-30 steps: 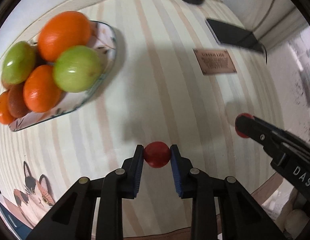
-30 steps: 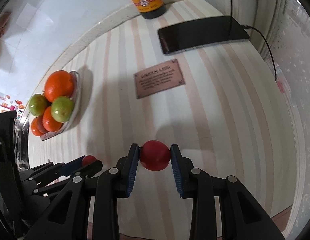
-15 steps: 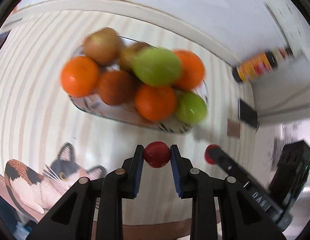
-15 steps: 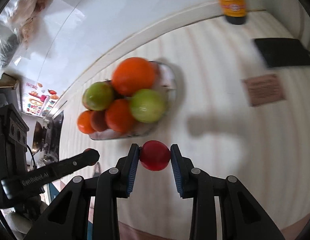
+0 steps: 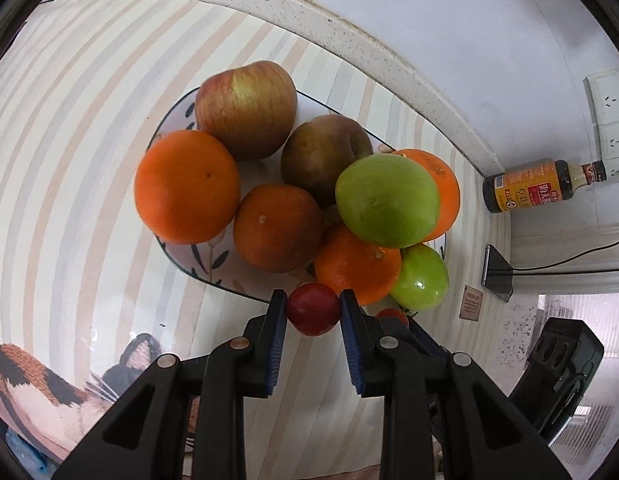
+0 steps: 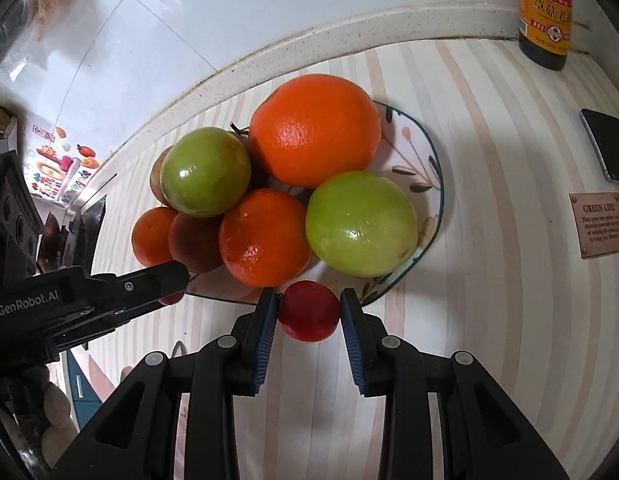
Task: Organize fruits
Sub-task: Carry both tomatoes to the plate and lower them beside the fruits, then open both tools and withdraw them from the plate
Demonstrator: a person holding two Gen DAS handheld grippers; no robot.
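Note:
A patterned plate (image 5: 213, 268) (image 6: 425, 184) on the striped counter is piled with several fruits: oranges, green apples and red-brown apples. My left gripper (image 5: 313, 310) is shut on a small red fruit (image 5: 313, 309) just at the plate's near rim. My right gripper (image 6: 309, 312) is shut on another small red fruit (image 6: 309, 310) at the plate's near rim, below a green apple (image 6: 361, 224) and an orange (image 6: 265, 236). The left gripper also shows in the right wrist view (image 6: 171, 290), low at the left; the right one's red fruit (image 5: 391, 315) shows beside my left fingers.
A soy sauce bottle (image 6: 543, 12) (image 5: 541, 190) stands by the back wall. A phone (image 6: 607, 148) on a cable and a small brown plaque (image 6: 599, 224) lie to the right. A cat-print item (image 5: 49, 384) lies at the left front edge.
Both grippers have moved closer to the plate, each still holding its red fruit; the fruit pile now fills the middle of both views.

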